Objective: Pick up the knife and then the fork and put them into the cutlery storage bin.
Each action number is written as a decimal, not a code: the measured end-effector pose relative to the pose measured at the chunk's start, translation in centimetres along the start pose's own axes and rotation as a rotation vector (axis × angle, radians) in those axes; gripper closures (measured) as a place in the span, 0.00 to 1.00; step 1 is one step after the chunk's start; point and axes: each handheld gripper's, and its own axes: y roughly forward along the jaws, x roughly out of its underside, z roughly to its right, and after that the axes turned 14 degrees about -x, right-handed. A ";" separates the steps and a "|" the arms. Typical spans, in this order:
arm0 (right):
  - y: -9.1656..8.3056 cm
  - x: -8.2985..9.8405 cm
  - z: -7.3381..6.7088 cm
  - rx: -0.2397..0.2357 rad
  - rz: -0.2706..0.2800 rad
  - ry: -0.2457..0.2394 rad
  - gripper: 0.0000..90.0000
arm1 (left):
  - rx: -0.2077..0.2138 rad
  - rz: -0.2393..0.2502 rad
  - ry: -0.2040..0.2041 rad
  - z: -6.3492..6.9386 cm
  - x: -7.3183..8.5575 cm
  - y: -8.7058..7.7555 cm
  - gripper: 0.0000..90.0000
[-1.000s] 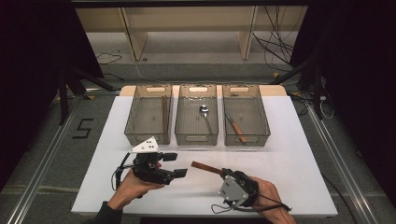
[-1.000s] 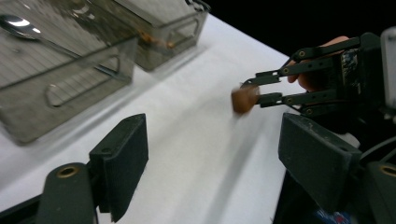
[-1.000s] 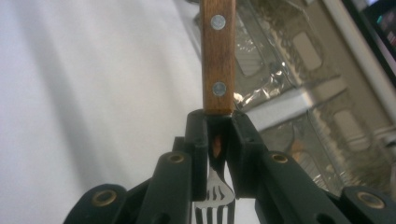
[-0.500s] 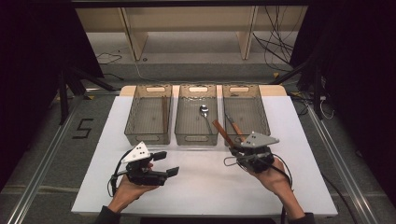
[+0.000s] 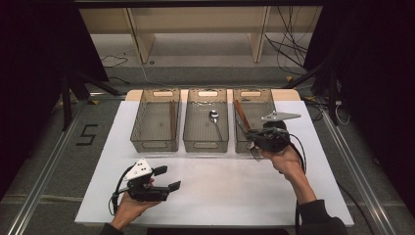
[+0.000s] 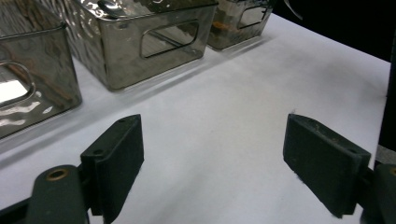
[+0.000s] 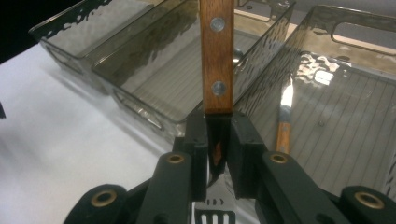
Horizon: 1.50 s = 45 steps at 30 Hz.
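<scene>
A fork with a wooden handle is clamped in my right gripper. Its handle slants forward over the front of the right bin, while its tines hang back toward the person. Inside that bin lies a wooden-handled knife. The middle bin holds a spoon. My left gripper hovers open over the white table at the front left, with nothing between its jaws.
Three clear bins stand side by side at the back of the table, the left bin nearest my left gripper. Black cables trail on the floor behind. A wooden shelf frame stands beyond the table.
My right gripper carried the fork from the table's front centre up and to the right, to the front of the right bin. The left gripper drew back slightly toward the person.
</scene>
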 end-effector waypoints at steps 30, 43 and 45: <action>2.4 -4.5 6.1 0.107 -0.008 0.160 0.89 | -0.017 0.050 -0.023 -0.3 0.5 -0.7 0.21; 3.4 -4.5 7.9 0.162 -0.039 0.196 0.89 | -0.015 0.050 -0.020 -0.3 0.5 -0.7 0.21; 3.6 -4.4 7.9 0.168 -0.047 0.194 0.89 | -0.015 0.049 -0.016 -0.3 0.5 -0.7 0.21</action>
